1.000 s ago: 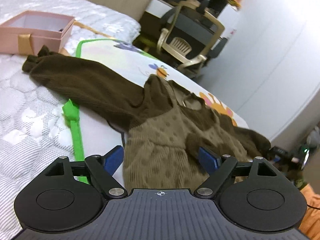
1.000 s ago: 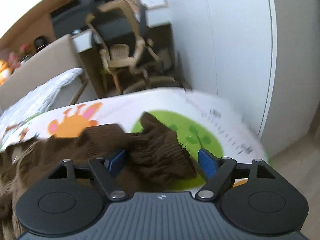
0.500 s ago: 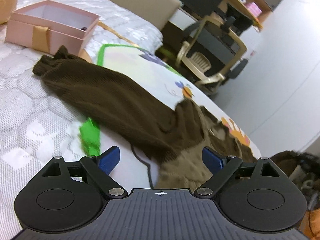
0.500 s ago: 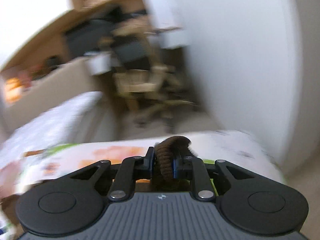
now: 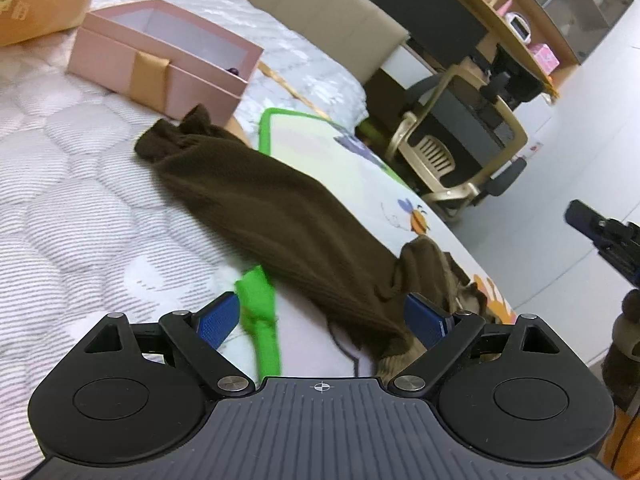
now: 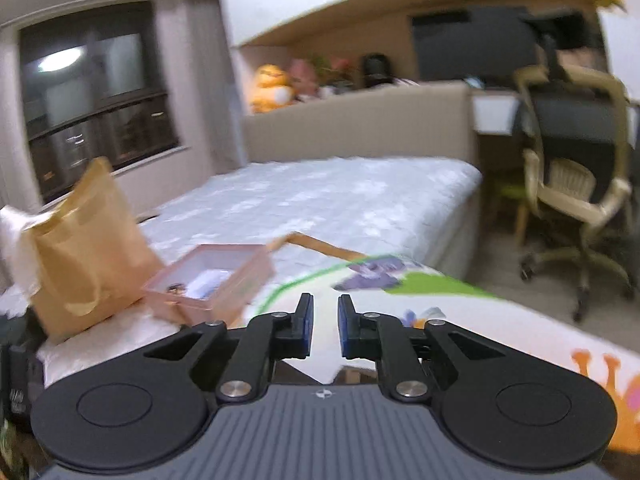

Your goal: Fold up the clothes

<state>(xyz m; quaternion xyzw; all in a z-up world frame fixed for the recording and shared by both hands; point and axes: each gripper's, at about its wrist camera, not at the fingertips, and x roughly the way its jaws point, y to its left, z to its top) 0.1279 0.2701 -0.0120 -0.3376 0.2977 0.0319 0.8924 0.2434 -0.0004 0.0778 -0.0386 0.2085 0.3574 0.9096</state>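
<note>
A garment lies on the bed, its long dark brown sleeve [image 5: 272, 216] stretched toward the pink box and its olive dotted body [image 5: 456, 280] mostly hidden behind my left gripper [image 5: 322, 308]. That gripper hovers open and wide over the base of the sleeve, pads apart from the cloth. My right gripper [image 6: 325, 306] is raised above the bed, its jaws opening with a narrow gap and nothing between them. In the left wrist view it shows at the right edge [image 5: 600, 232], with a dark brown bit of cloth [image 5: 628, 320] below it.
A cartoon play mat with a green border [image 5: 360, 168] covers the quilted mattress [image 5: 80, 200]. An open pink box [image 5: 160, 60] and a brown paper bag [image 6: 88, 240] stand on the bed. An office chair [image 6: 576, 184] stands beyond the bed's far edge.
My right gripper shut on the sleeve's cuff, rose and swung left across the bed, then parted its jaws, now empty. My left gripper slid left along the other sleeve, staying open.
</note>
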